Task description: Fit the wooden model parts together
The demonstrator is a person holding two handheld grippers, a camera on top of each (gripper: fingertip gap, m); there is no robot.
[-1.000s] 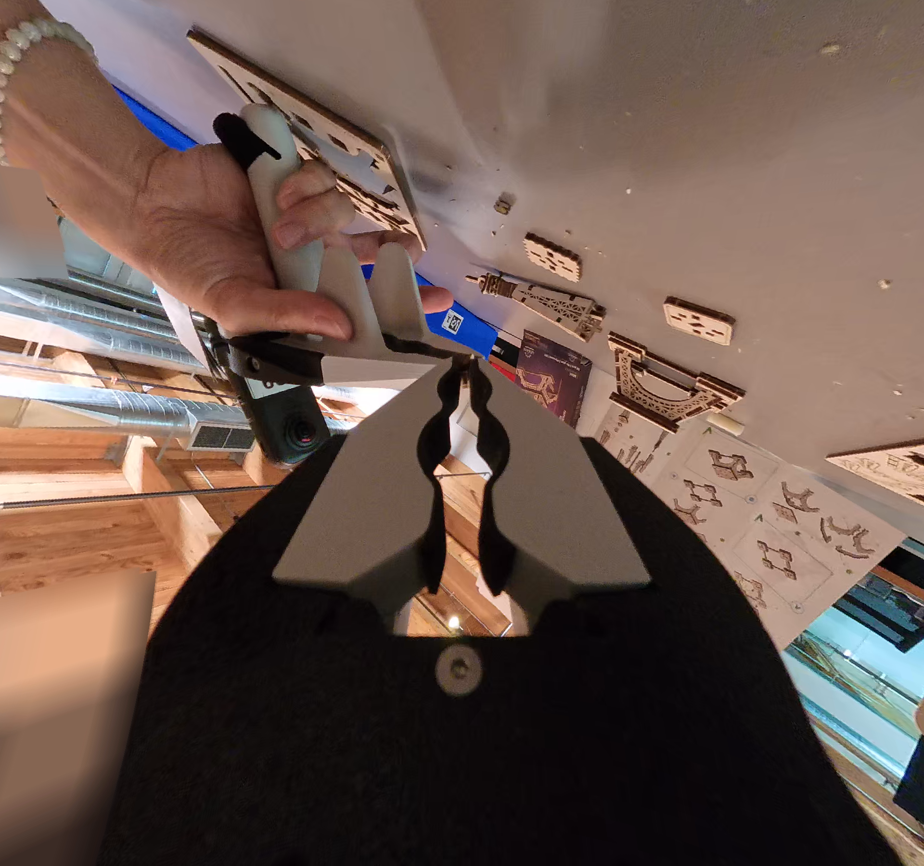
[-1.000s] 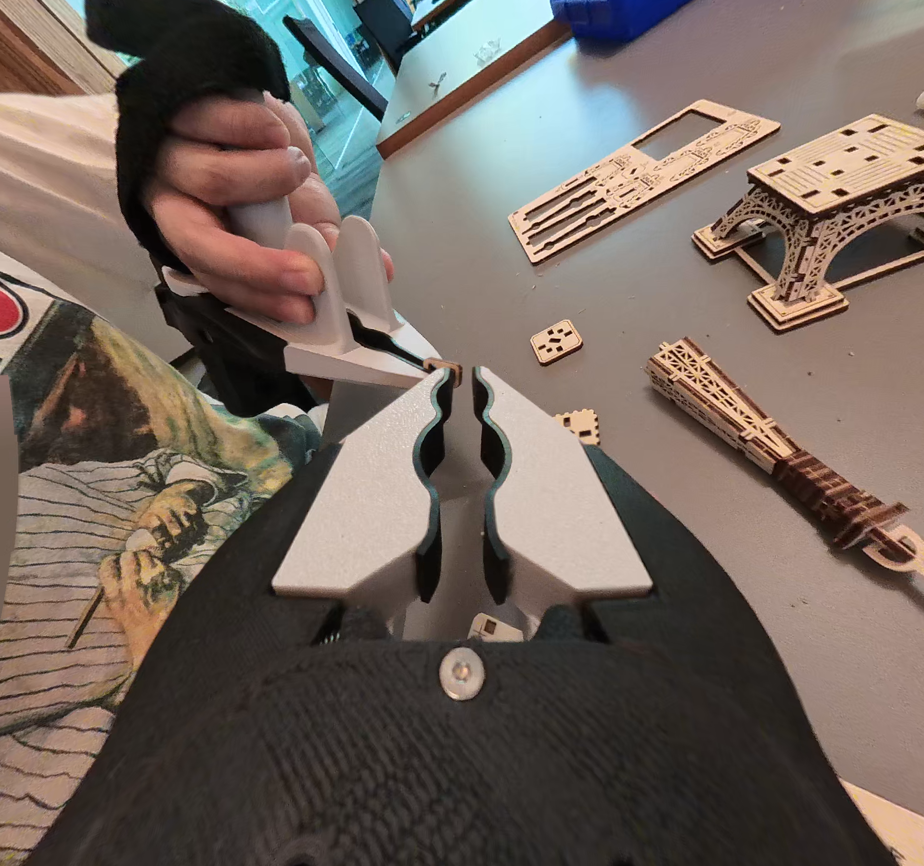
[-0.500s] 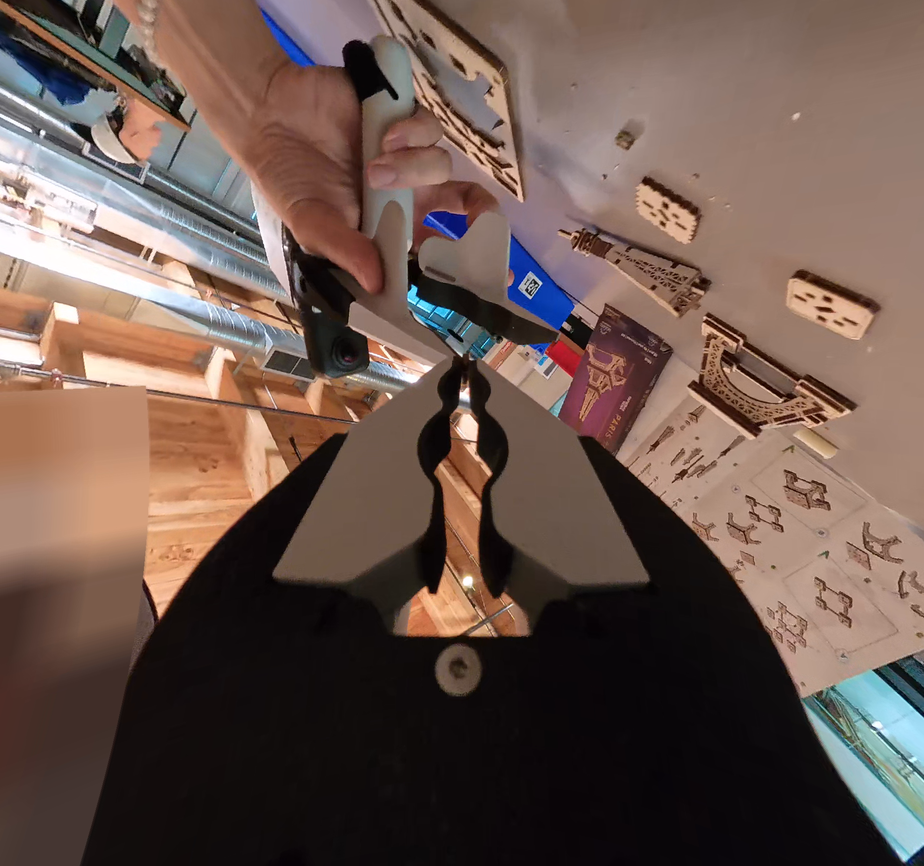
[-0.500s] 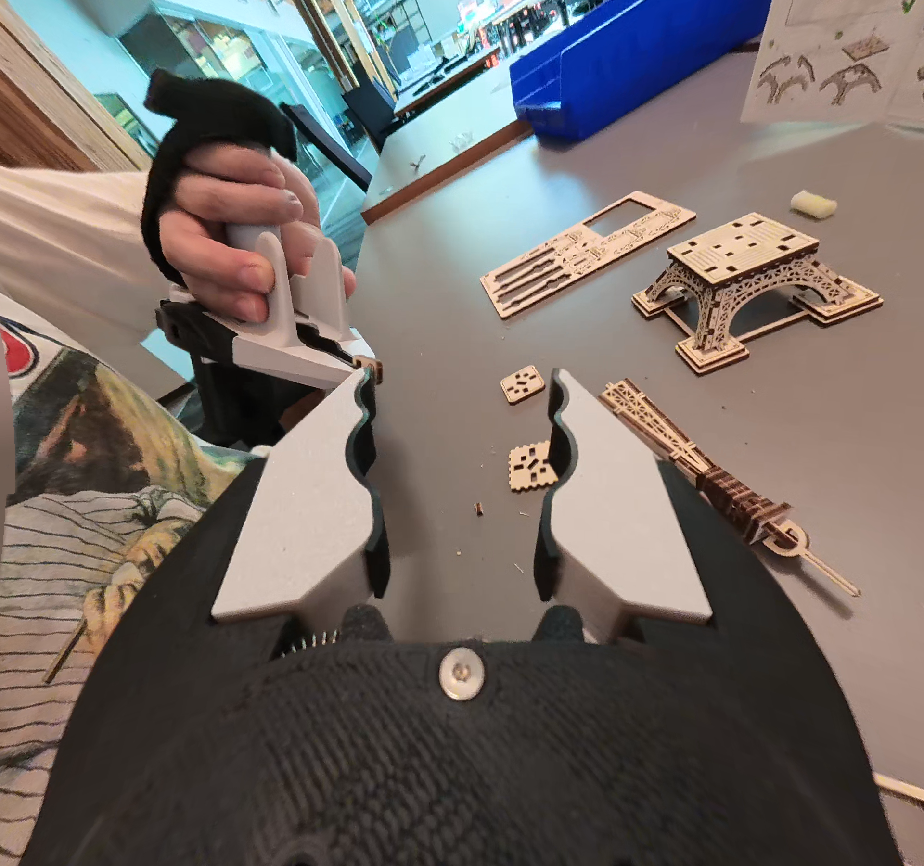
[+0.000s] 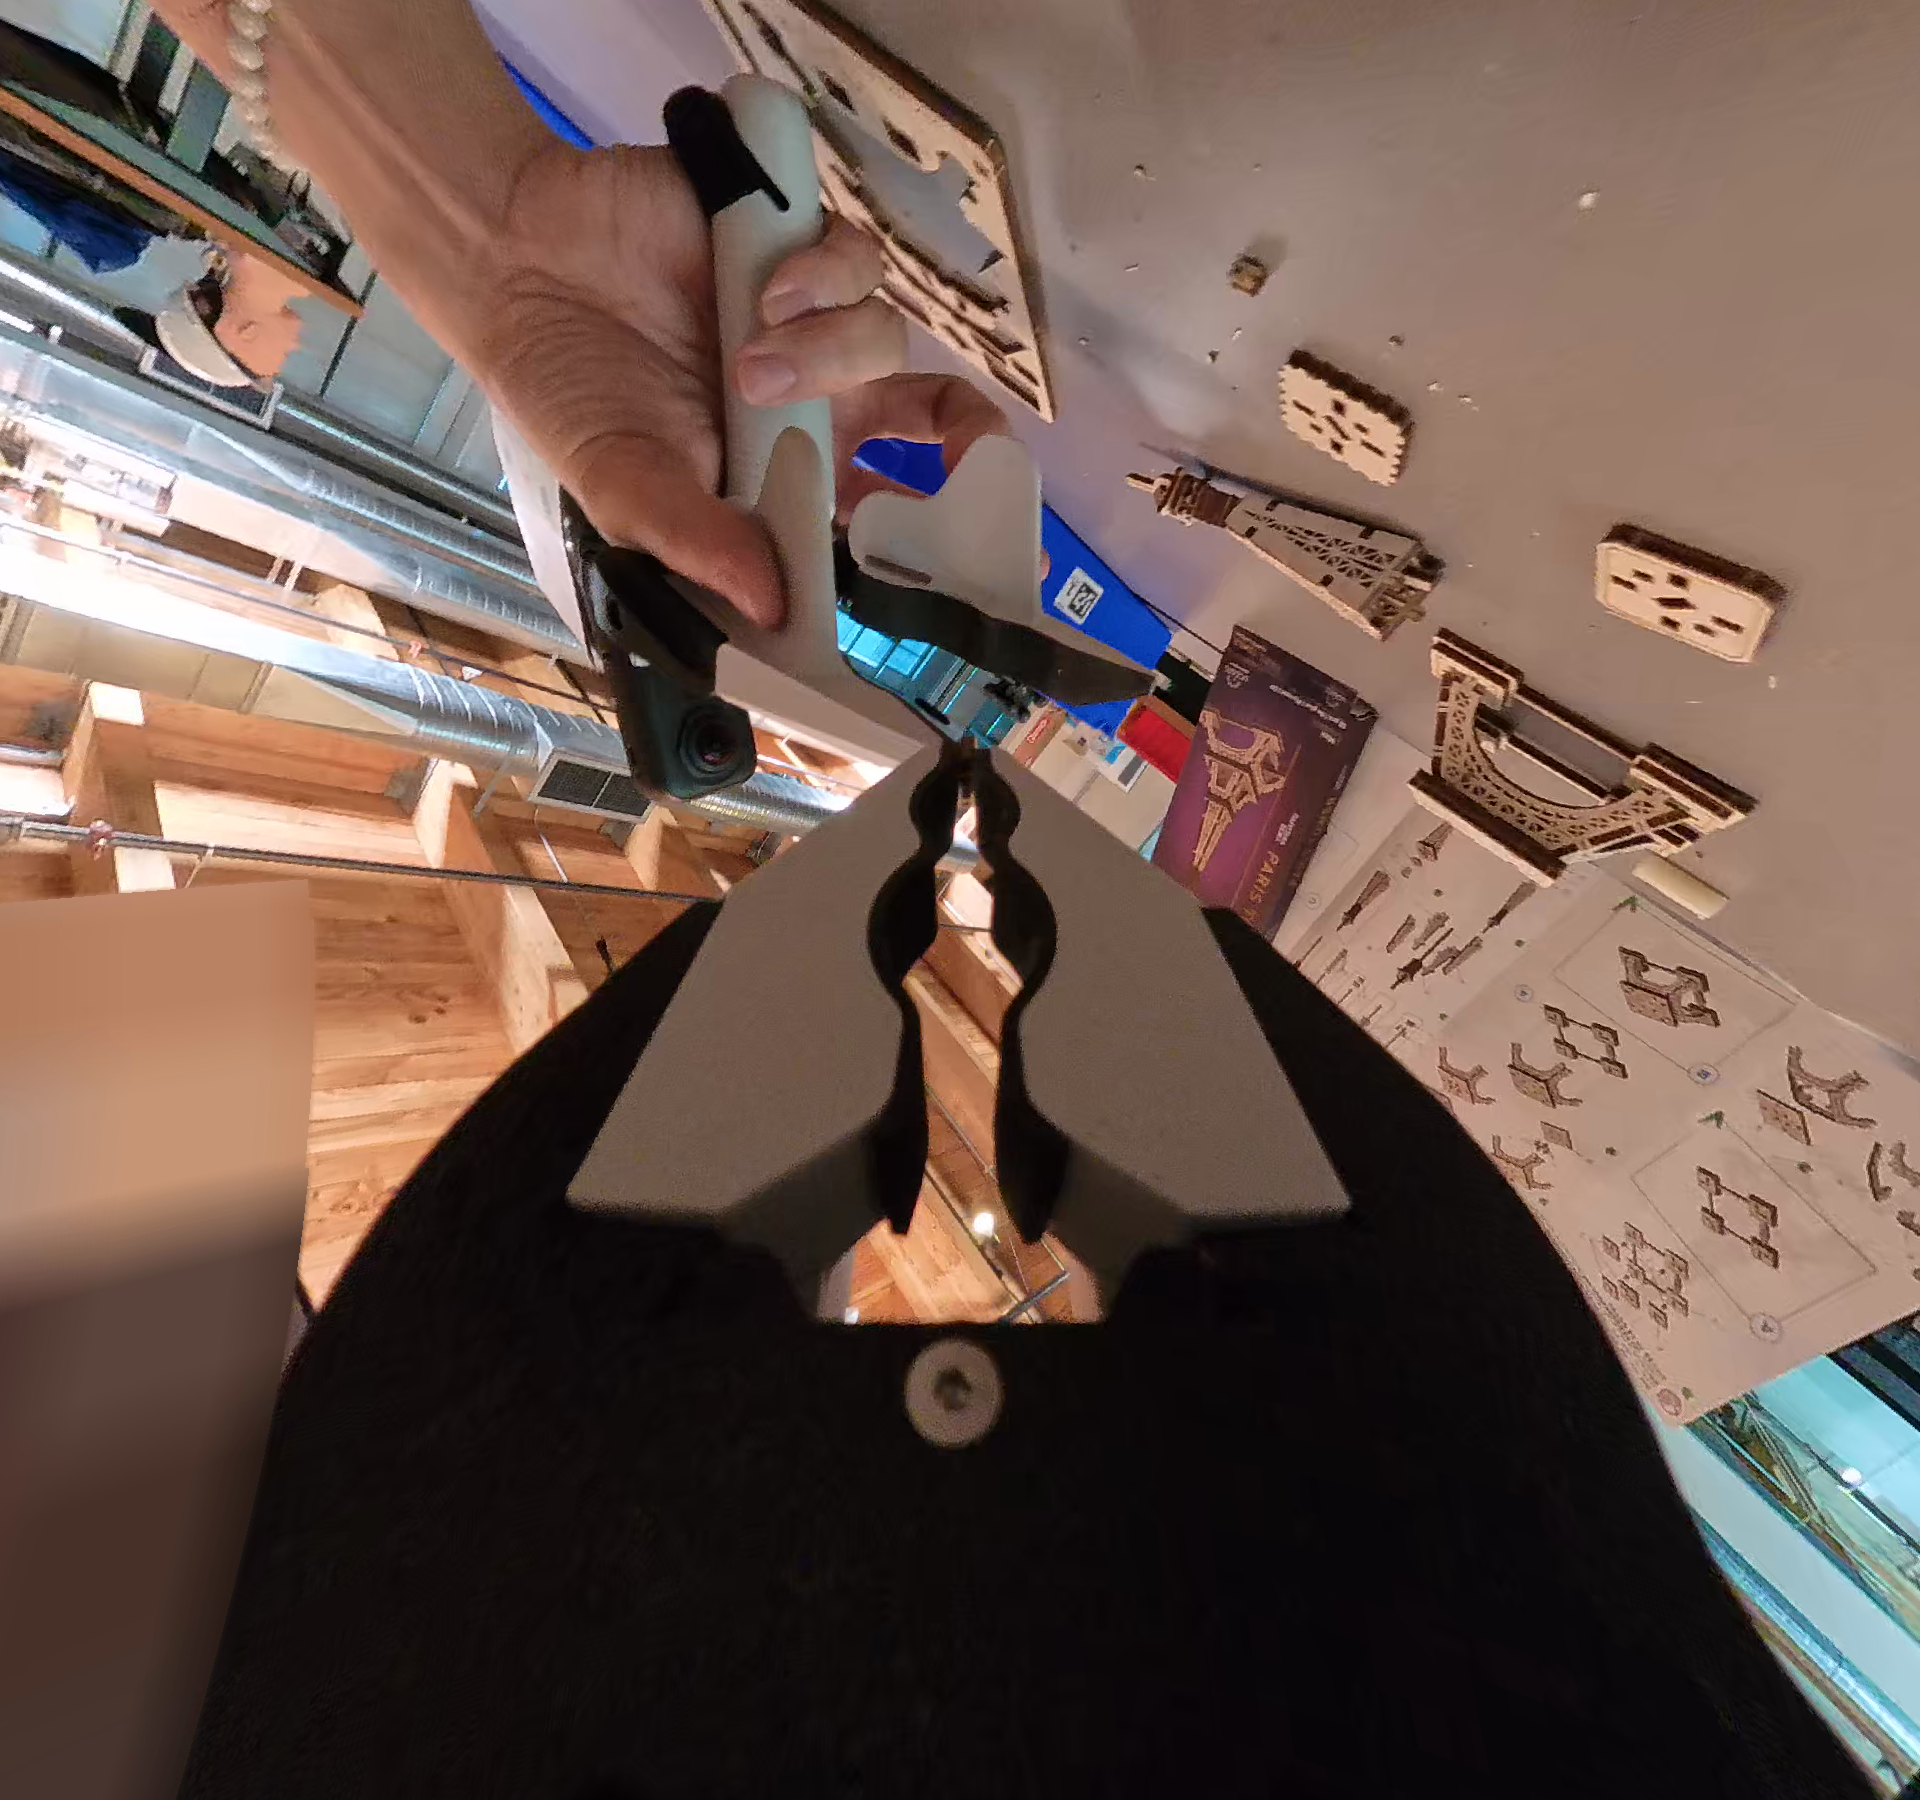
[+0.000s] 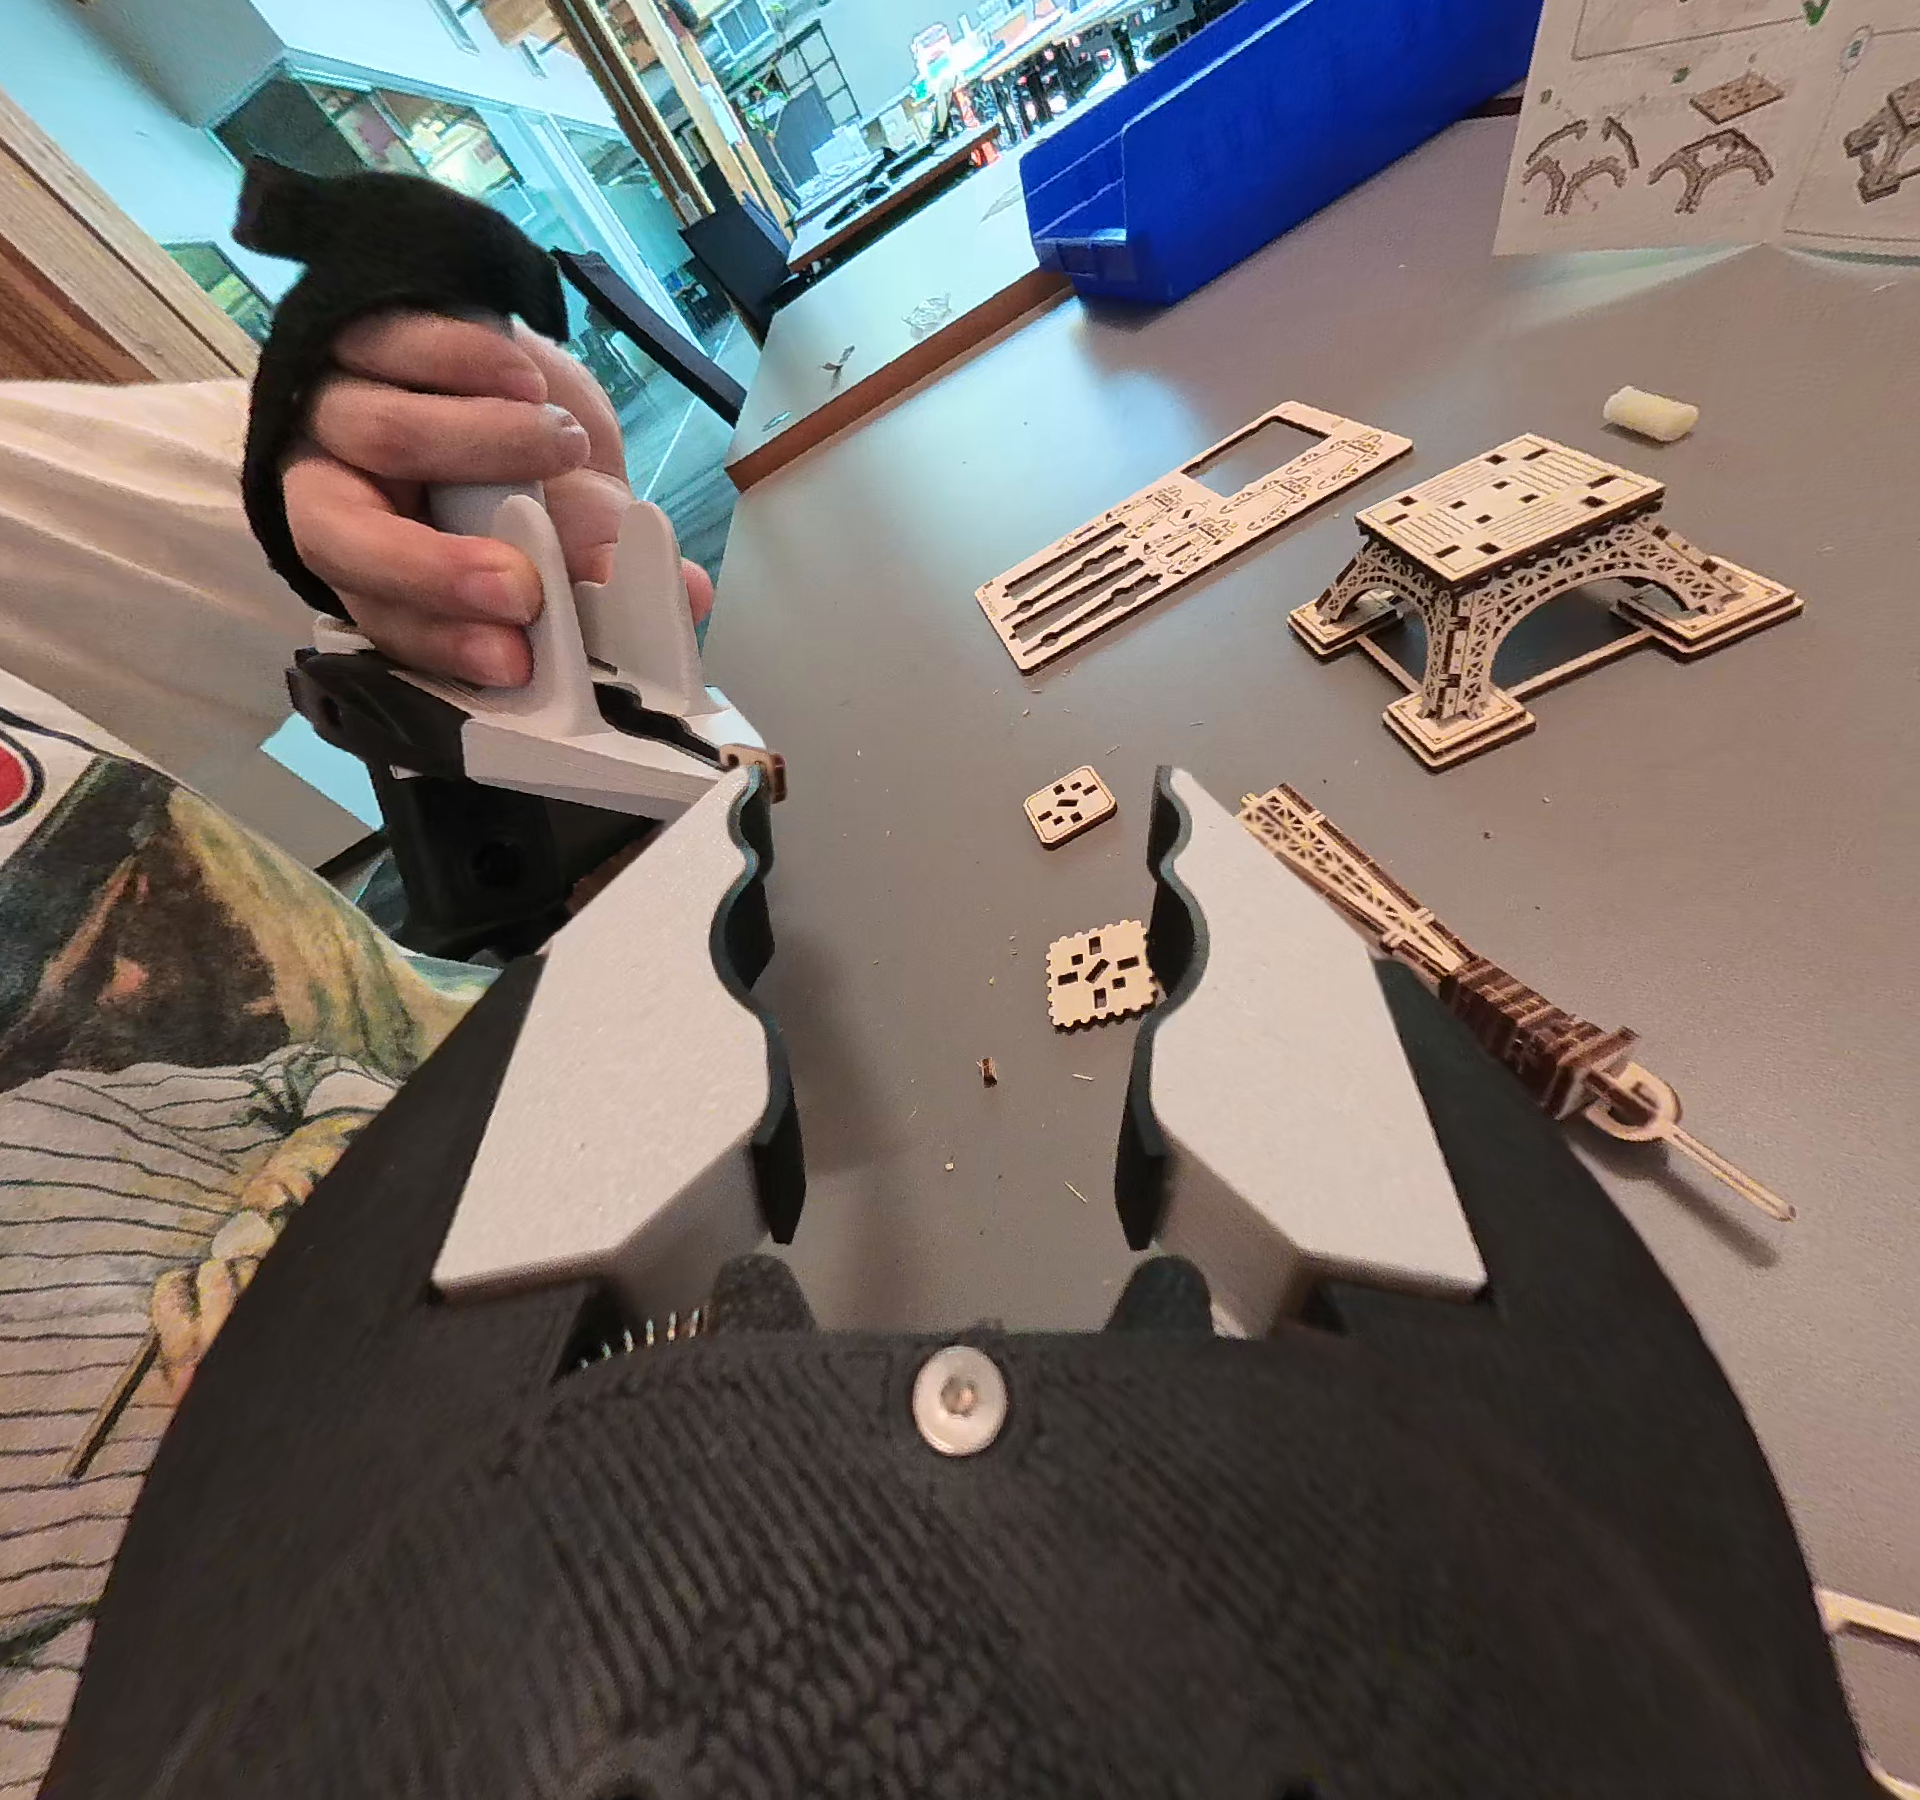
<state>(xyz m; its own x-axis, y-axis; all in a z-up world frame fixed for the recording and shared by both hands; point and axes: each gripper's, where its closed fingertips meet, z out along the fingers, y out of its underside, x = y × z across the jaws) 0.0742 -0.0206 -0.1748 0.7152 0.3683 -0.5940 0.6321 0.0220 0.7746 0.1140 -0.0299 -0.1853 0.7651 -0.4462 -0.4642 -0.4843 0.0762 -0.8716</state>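
Currently, left gripper (image 5: 963, 763) fingers pinch a small wooden piece (image 6: 750, 764) at the tips. Right gripper (image 6: 956, 794) fingers are spread wide, holding nothing, above the grey table (image 6: 935, 524).

Each camera sits just behind its own gripper, looking along the fingers. The left view is rolled upside down, table (image 5: 1455, 140) overhead; the right looks low across the table (image 6: 1662, 867). Both share the arched base (image 5: 1558, 774) (image 6: 1507, 587).

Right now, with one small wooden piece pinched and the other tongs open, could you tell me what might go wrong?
1. The left tongs grip the small wooden piece only at their very tips, in mid-air; it could slip and drop.
2. The open right tongs sit close beside it and might knock it loose.
3. Lowering them could nudge the notched square or the spire.
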